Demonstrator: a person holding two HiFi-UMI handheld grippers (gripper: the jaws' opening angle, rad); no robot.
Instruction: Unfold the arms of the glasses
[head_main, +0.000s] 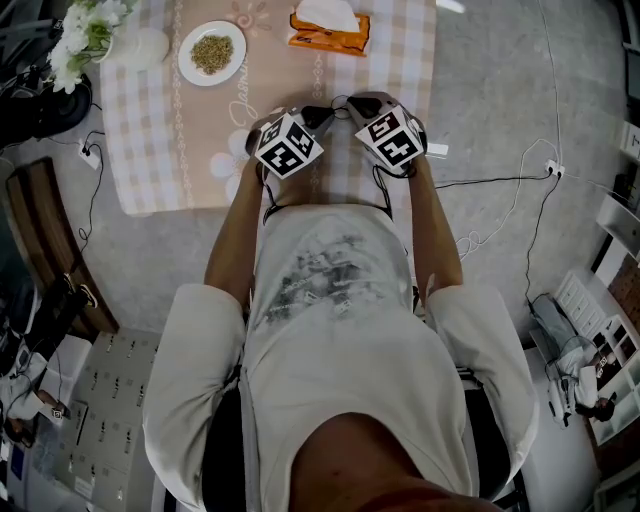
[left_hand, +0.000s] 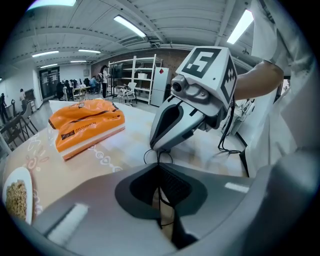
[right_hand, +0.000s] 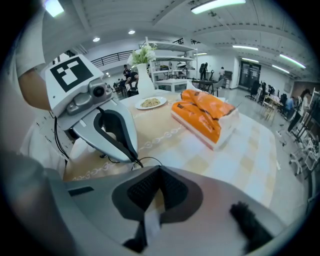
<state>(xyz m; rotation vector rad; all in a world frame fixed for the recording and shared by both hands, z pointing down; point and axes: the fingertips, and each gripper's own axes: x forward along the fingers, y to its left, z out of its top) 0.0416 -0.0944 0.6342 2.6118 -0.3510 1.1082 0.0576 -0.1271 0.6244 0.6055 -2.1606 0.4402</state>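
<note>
The glasses (left_hand: 156, 159) are a thin black wire frame hanging just above the checked tablecloth (head_main: 160, 150), between the two gripper tips. Only their fine loops show, also in the right gripper view (right_hand: 146, 162). My left gripper (left_hand: 159, 169) is shut, and a thin black wire of the glasses runs down between its pads. The right gripper (right_hand: 159, 171) is shut too, with the frame's wire ending at its tip. In the head view the left gripper (head_main: 322, 116) and right gripper (head_main: 350, 106) meet tip to tip near the table's front edge, and the glasses there are mostly hidden.
An orange tissue packet (head_main: 328, 30) lies at the table's far side. A white plate of grains (head_main: 212, 53) and a vase of white flowers (head_main: 85, 30) stand far left. Cables (head_main: 500, 200) trail over the floor on the right, and a wooden bench (head_main: 50, 240) stands left.
</note>
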